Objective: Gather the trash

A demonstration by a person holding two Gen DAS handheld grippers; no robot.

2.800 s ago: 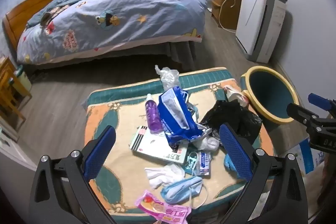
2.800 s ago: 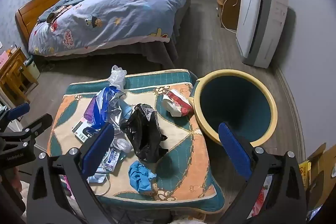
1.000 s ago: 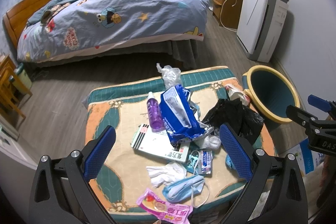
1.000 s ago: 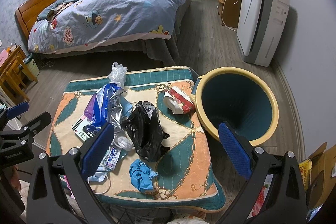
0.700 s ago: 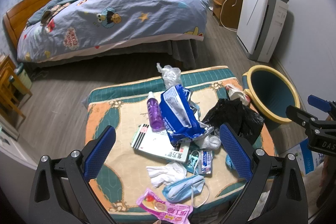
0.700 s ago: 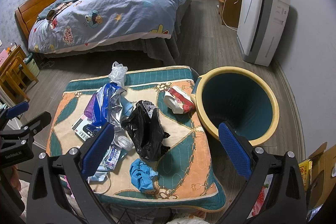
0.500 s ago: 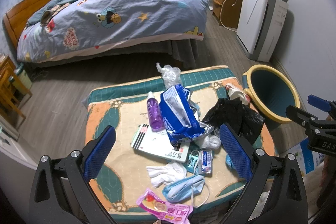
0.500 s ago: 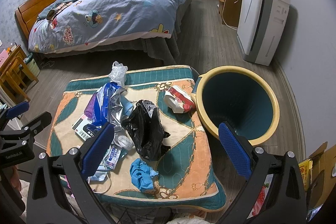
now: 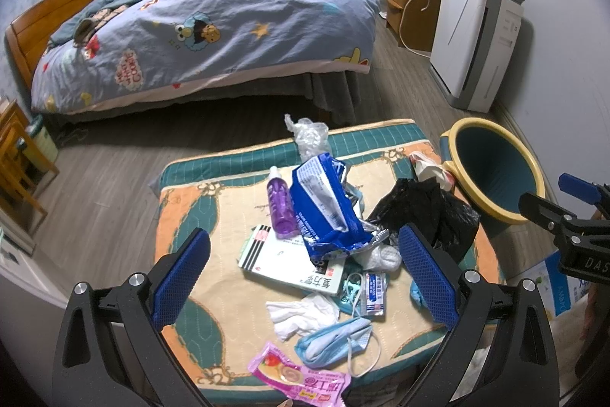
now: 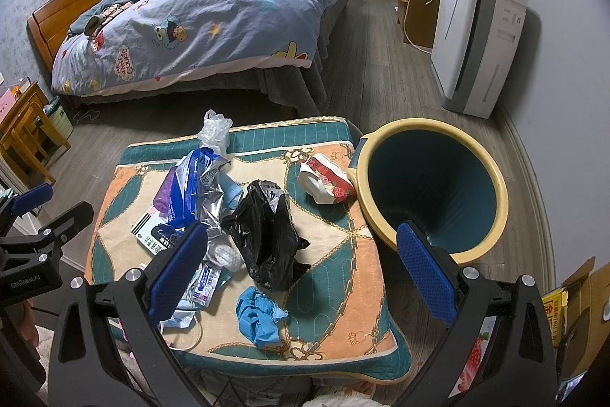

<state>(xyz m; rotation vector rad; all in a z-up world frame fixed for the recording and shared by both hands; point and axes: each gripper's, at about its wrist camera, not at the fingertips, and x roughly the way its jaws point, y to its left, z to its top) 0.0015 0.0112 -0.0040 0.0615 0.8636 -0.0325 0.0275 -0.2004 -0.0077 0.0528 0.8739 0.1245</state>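
Note:
Trash lies on a small table with a patterned cloth (image 9: 228,212): a blue foil bag (image 9: 324,201), a purple bottle (image 9: 280,203), a black plastic bag (image 10: 267,227), a crumpled blue glove (image 10: 259,315), a face mask (image 9: 335,338), a white tissue (image 9: 301,313), a pink wrapper (image 9: 301,376), a white and red wrapper (image 10: 326,180) and a clear bag (image 10: 213,130). A teal bin with a yellow rim (image 10: 434,185) stands right of the table. My left gripper (image 9: 305,277) and right gripper (image 10: 301,269) are both open and empty, held above the table's near edge.
A bed with a blue cartoon quilt (image 9: 213,25) fills the back. A white air purifier (image 10: 476,41) and a wooden cabinet (image 9: 410,10) stand along the right wall. Wooden furniture (image 10: 23,124) is at the left. A booklet (image 9: 289,262) lies under the trash.
Both grippers have drifted very slightly; the scene sits a touch differently in view. Nothing was picked up or moved on the table.

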